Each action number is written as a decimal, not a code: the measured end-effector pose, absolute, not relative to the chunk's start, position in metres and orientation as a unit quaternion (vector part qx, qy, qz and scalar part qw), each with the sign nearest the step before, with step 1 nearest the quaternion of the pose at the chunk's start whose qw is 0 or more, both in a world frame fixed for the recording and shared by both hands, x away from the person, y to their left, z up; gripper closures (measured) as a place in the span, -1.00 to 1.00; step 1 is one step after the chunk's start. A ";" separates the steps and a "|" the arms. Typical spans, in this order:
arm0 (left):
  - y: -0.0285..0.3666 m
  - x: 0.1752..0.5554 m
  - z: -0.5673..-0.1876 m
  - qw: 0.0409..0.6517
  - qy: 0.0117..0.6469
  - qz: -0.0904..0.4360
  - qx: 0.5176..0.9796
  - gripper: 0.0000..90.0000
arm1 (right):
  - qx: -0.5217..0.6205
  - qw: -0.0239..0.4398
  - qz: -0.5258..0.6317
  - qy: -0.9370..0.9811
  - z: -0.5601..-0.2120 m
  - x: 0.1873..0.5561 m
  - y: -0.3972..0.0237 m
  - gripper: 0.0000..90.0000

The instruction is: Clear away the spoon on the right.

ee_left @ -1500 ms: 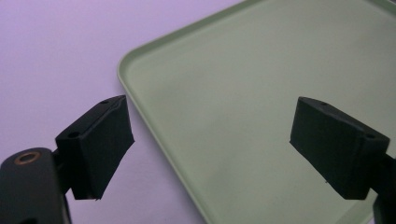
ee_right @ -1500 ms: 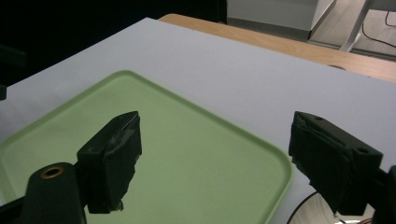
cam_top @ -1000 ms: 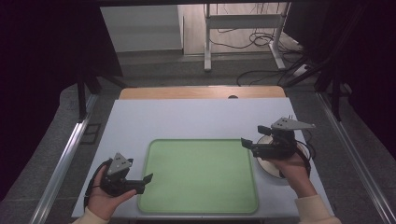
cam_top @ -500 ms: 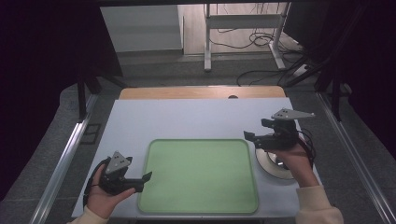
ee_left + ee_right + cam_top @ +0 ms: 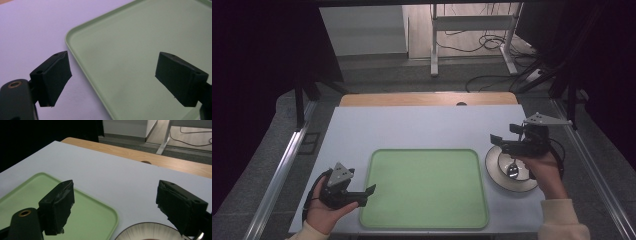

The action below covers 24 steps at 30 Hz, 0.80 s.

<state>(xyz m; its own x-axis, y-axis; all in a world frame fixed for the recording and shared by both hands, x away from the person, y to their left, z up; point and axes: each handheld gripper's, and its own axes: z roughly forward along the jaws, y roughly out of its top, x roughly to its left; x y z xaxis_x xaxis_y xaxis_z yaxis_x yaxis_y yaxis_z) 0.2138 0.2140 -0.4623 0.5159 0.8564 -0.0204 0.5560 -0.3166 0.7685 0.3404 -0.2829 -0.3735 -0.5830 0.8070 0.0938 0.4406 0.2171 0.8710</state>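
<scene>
Green and smooth, one flat rectangular tray (image 5: 427,187) with rounded corners and a low raised rim is being carried by the pale matte table (image 5: 412,127), and one round, shiny metal bowl (image 5: 504,172) is lying just beside the tray's right edge. Two black grippers are being held by two hands: the left gripper (image 5: 368,192) is being kept spread over the tray's left rim, while the right gripper (image 5: 498,141) is being held with its jaws wide apart above the bowl.
</scene>
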 end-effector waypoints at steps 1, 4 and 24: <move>0.214 0.214 -0.462 0.374 0.449 0.201 0.786 -0.71 | 0.416 0.197 0.470 0.753 -0.373 0.340 -0.286 -0.67; 0.214 0.213 -0.462 0.375 0.449 0.201 0.786 -0.71 | 0.424 0.204 0.469 0.747 -0.372 0.339 -0.294 -0.66; 0.217 0.213 -0.461 0.377 0.445 0.206 0.786 -0.71 | 0.502 0.241 0.444 0.702 -0.385 0.361 -0.341 -0.39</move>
<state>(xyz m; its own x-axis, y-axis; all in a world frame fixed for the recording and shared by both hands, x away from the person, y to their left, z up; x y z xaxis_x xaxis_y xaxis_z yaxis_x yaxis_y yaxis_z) 0.2125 0.2174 -0.4606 0.5192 0.8546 -0.0110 0.5439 -0.3205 0.7755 0.3609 -0.3406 -0.3854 -0.3798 0.9187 0.1088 0.4910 0.1004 0.8654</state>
